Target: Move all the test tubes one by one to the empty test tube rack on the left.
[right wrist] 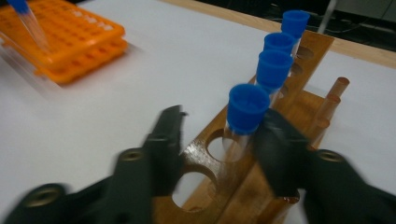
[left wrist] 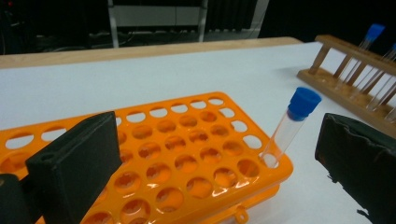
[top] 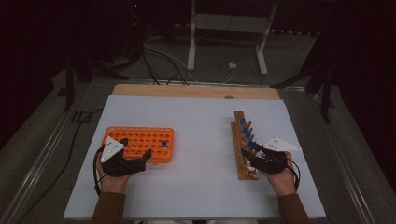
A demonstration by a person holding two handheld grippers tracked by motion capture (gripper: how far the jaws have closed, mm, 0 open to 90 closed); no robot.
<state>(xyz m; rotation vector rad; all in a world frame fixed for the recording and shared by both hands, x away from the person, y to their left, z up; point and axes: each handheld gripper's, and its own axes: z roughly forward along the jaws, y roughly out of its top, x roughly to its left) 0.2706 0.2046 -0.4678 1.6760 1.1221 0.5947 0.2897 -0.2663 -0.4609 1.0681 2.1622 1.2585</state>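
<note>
Reaching from the lower right, the right claw (right wrist: 219, 140) straddles the nearest blue-capped tube (right wrist: 245, 109) in the wooden rack (top: 240, 149), which stands at about four o'clock on the white tabletop (top: 201, 121). Its jaws sit either side of the tube's glass just below the cap, not quite pressing (the blur leaves contact uncertain). The tube stands upright, its long axis vertical, so the likely next move is a squeeze and a straight lift. Three more capped tubes (right wrist: 275, 60) line up behind it toward twelve o'clock, close enough to be knocked. At eight o'clock the left claw (left wrist: 210, 154) hangs wide apart and empty beside the orange rack (left wrist: 187, 149), where one tube (left wrist: 292, 121) leans in a corner hole.
</note>
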